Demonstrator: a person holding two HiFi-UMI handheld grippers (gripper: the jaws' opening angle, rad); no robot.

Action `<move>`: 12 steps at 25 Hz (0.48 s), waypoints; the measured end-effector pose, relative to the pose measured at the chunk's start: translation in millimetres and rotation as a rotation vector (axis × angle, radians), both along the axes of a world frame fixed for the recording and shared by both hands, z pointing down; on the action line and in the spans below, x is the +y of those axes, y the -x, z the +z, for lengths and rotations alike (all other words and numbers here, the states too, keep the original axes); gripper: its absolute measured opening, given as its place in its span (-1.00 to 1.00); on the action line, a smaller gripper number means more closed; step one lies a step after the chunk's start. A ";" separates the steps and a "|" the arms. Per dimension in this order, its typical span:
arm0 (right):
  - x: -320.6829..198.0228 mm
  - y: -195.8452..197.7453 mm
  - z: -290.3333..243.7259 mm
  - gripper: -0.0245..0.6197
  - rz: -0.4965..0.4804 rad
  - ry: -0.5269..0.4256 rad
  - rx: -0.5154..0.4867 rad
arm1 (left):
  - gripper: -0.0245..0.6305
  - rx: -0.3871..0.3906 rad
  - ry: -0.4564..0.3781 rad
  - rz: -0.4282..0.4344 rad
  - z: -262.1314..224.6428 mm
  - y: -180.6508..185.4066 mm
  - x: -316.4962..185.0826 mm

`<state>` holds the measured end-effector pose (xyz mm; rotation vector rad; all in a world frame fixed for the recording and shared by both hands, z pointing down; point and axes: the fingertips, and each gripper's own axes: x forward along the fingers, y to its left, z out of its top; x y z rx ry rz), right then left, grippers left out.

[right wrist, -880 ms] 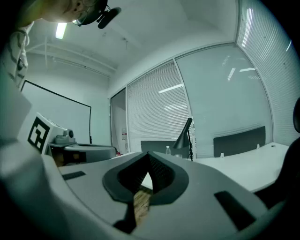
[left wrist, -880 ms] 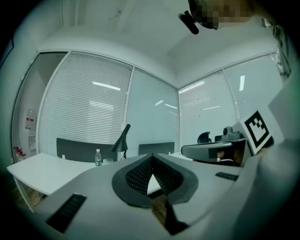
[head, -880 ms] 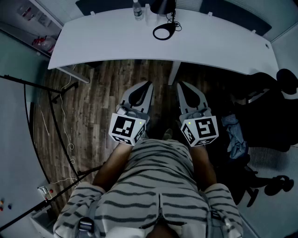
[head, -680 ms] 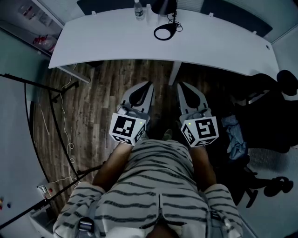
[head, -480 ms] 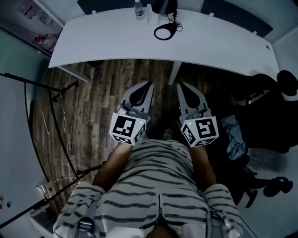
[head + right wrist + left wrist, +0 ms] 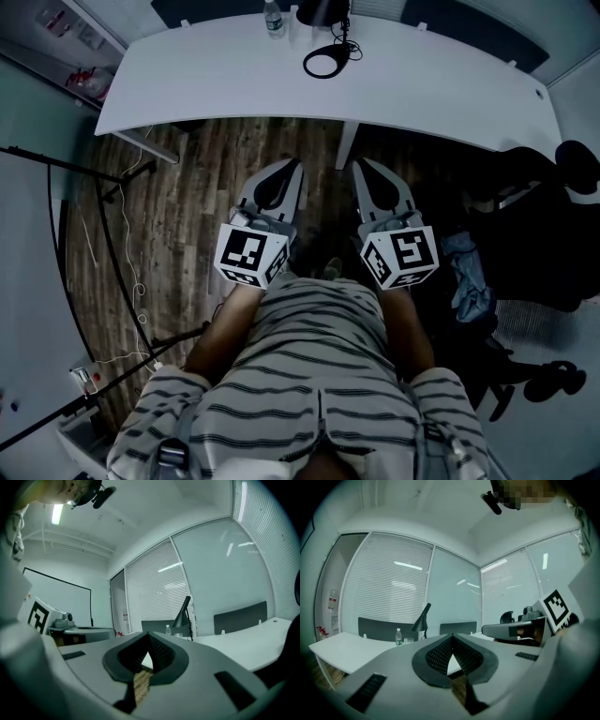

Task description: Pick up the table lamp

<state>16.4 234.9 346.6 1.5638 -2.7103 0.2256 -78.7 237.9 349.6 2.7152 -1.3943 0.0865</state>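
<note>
Lamp [image 6: 320, 11]: one, at your 12 o'clock, on the far edge of the desk [image 6: 216, 89].
Bottle [image 6: 272, 19]: one, at the lamp's 9 o'clock.
Grippers: two, your left gripper [image 6: 296, 165] and right gripper [image 6: 357, 163]; jaws pressed together, empty, well apart from lamp.

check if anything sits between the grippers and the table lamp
Nothing visible does. Left gripper and right gripper hang short of the table; bare tabletop leads to the table lamp. A bottle stands beside it, left.

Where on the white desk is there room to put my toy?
The desk is bare along its whole left side, up to the bottle, and all across the right past the lamp. Only the far middle is crowded, where bottle and lamp stand.
</note>
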 end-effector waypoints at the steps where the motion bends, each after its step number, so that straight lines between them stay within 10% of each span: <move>1: -1.7 -4.8 0.6 -0.89 -0.002 -0.003 0.002 | -0.90 0.000 0.000 -0.004 0.9 -4.4 -1.3; 12: -32.7 -33.7 13.4 -0.89 -0.012 0.010 -0.019 | -0.90 0.003 0.022 -0.042 16.3 -31.6 -28.5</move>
